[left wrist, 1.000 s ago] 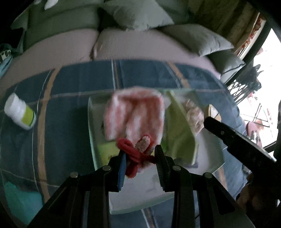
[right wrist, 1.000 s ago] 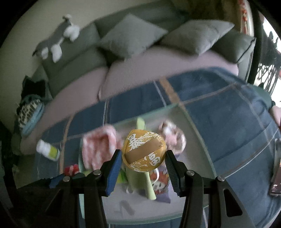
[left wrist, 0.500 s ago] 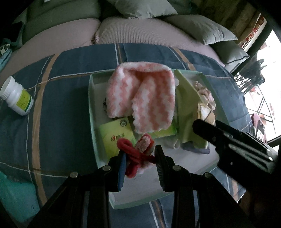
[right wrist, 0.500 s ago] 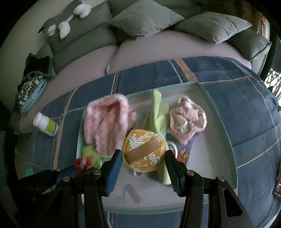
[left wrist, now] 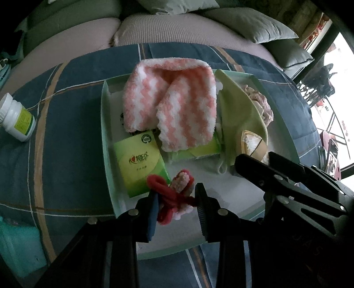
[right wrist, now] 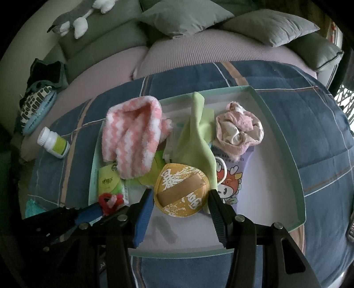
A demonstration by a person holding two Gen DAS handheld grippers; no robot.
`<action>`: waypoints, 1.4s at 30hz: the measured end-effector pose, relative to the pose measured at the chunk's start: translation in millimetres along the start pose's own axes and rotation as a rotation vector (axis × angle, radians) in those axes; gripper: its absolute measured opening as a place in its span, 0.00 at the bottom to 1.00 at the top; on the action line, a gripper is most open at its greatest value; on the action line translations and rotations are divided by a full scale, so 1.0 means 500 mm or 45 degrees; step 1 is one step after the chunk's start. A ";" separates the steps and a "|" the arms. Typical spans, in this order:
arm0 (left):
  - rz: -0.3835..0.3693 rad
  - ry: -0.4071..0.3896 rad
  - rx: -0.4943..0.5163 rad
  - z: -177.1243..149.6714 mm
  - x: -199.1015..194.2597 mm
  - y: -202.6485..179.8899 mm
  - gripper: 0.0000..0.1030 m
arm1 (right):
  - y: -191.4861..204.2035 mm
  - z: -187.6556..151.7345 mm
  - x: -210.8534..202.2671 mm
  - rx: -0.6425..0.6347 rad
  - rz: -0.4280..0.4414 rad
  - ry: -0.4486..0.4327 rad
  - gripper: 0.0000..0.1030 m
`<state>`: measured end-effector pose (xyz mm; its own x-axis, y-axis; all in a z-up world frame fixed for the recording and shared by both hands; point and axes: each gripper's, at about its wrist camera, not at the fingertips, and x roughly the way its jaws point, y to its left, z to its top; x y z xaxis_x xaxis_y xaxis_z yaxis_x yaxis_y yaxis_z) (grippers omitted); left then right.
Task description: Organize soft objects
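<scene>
My left gripper is shut on a red and pink fuzzy hair tie, held over the near left part of a pale green tray. My right gripper is shut on a round gold puff with a tan strap, above the tray's middle. In the tray lie a pink and white fluffy cloth, a light green cloth, a crumpled pink fabric and a green tissue pack. The hair tie also shows at the left of the right wrist view.
The tray rests on a blue plaid blanket over a sofa with grey cushions. A white bottle with a green label lies left of the tray. A cartoon-printed packet sits under the pink fabric. A plush toy lies on the sofa back.
Both grippers have sunk toward the tray with their loads still held, so the tray and cloths look larger. The right gripper now shows closer in the left wrist view.
</scene>
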<state>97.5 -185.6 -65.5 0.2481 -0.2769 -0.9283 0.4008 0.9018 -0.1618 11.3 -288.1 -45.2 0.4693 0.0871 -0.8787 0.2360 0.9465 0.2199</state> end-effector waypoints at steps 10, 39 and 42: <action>0.016 -0.007 -0.024 -0.020 -0.020 0.015 0.51 | -0.017 -0.003 0.018 0.033 -0.009 0.042 0.52; 0.190 -0.213 -0.310 -0.131 -0.109 0.181 0.92 | 0.013 -0.104 -0.017 -0.066 -0.103 0.040 0.82; 0.195 -0.235 -0.326 -0.152 -0.122 0.189 0.93 | 0.007 -0.116 -0.018 -0.063 -0.105 0.041 0.89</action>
<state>53.1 -58.4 -49.3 0.4526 -0.1660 -0.8761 0.1183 0.9850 -0.1256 -41.5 -267.4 -61.1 0.4223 0.0175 -0.9063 0.2302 0.9650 0.1258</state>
